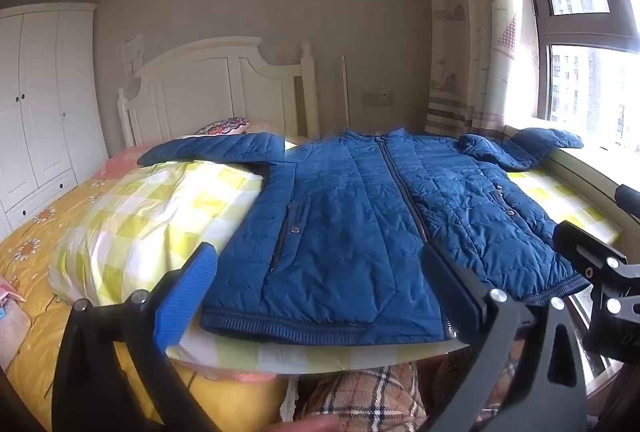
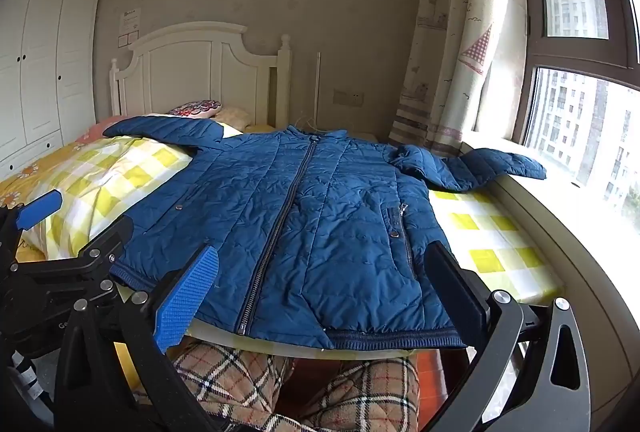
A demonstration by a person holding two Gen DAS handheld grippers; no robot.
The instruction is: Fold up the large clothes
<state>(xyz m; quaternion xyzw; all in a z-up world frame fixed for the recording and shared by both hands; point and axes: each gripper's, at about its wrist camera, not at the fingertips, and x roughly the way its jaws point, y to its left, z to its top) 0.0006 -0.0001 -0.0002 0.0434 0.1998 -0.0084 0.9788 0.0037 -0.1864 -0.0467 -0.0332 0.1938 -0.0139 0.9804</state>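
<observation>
Quilted jacket (image 2: 304, 216) — faintly shiny cloth; headboard (image 2: 200, 71) — painted wood.

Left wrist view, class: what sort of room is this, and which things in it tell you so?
Most likely a home bedroom: a bed with a white headboard, a white wardrobe, and a curtained window. A blue quilted jacket lies spread on the bed.

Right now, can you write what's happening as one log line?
step: before first fold | blue quilted jacket: flat, zipped, sleeves out | left gripper: open, empty | right gripper: open, empty
</observation>
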